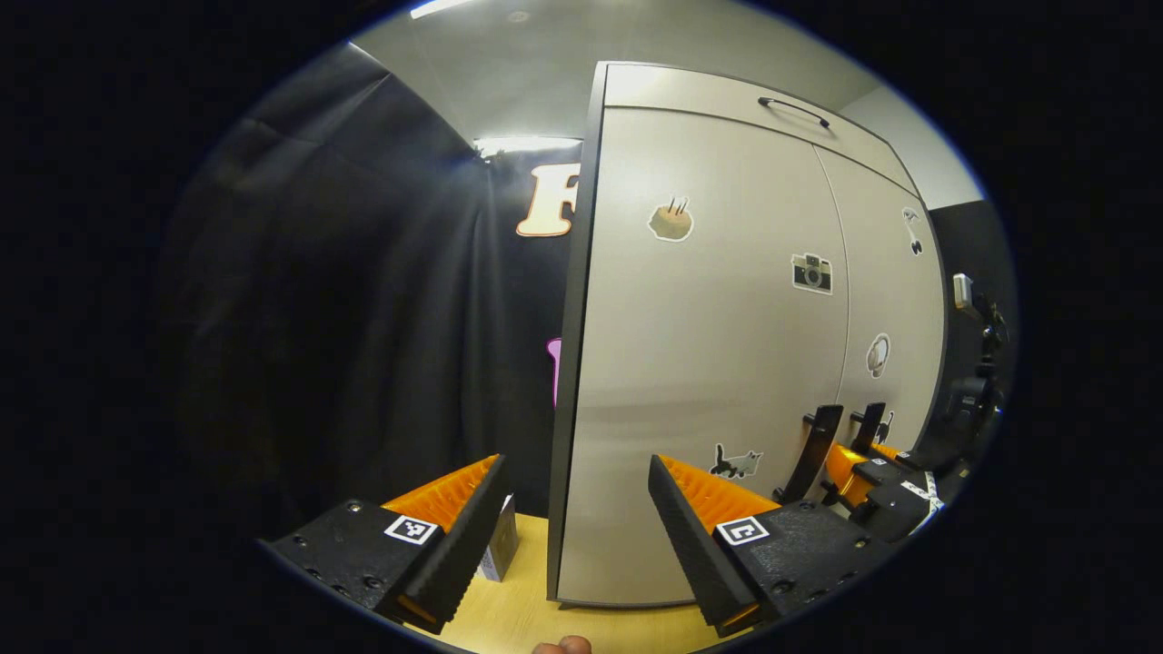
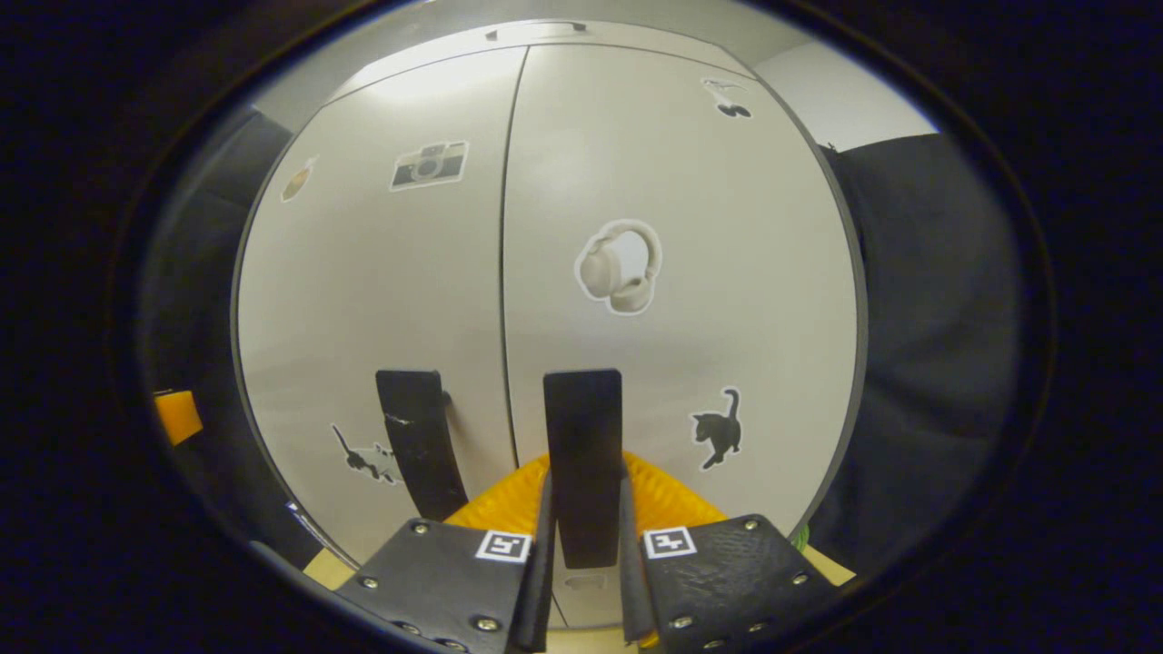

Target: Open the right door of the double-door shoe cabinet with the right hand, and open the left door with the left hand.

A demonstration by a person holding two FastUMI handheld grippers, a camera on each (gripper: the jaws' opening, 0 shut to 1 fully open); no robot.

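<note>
Handle (image 2: 583, 463) of right door (image 2: 690, 272) pinched in my right jaws (image 2: 583, 545).
My left jaws (image 1: 574, 518) hang wide apart by the left door (image 1: 700, 345), both doors shut, ready to pull.

Both tools: ribbed inner faces, square b/w marker tags (image 1: 410, 529), screws (image 2: 487, 624) in housings.

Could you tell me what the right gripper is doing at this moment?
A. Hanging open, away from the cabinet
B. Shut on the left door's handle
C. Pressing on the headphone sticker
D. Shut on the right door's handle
D: in the right gripper view the right gripper has both fingers closed on the right door's handle, while the left door's handle stands free beside it.
</note>
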